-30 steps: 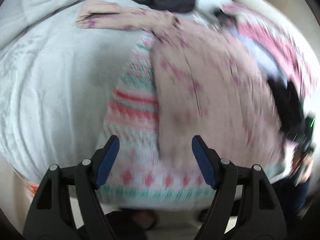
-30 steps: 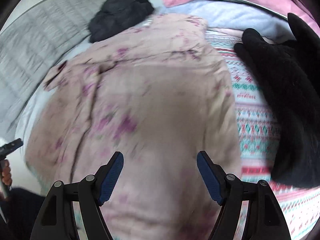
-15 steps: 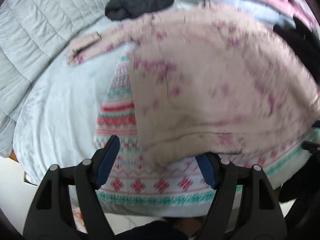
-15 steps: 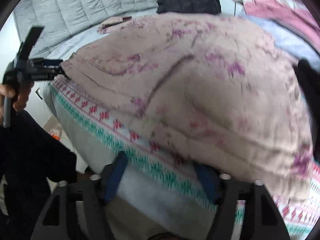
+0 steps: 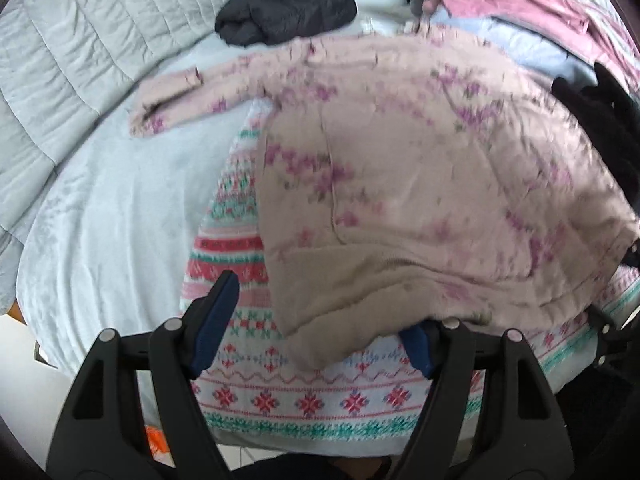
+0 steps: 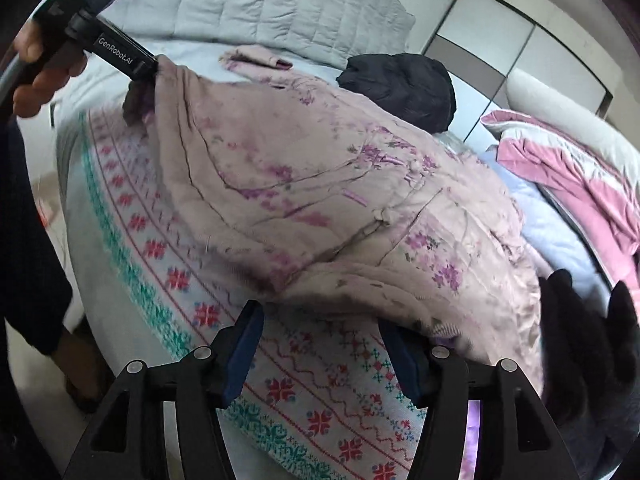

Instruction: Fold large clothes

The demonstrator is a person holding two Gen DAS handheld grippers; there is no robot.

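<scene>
Left wrist view: one pink flowered garment (image 5: 400, 184) lies on one patterned blanket (image 5: 280, 396), one sleeve out at ten o'clock. One dark bundle (image 5: 288, 0) sits at twelve o'clock. The left tongs (image 5: 316, 324) stand spread, the hem draped over the finger at five o'clock.

Right wrist view: the same garment (image 6: 320, 184) fills the centre. The right tongs (image 6: 324, 344) stand spread, hem over the finger at five o'clock.

sheet (image 5: 112, 208) free left, black pile (image 5: 600, 128) blocks right

Pink garment's (image 5: 420, 184) hem now across both fingers (image 5: 416, 344).
</scene>
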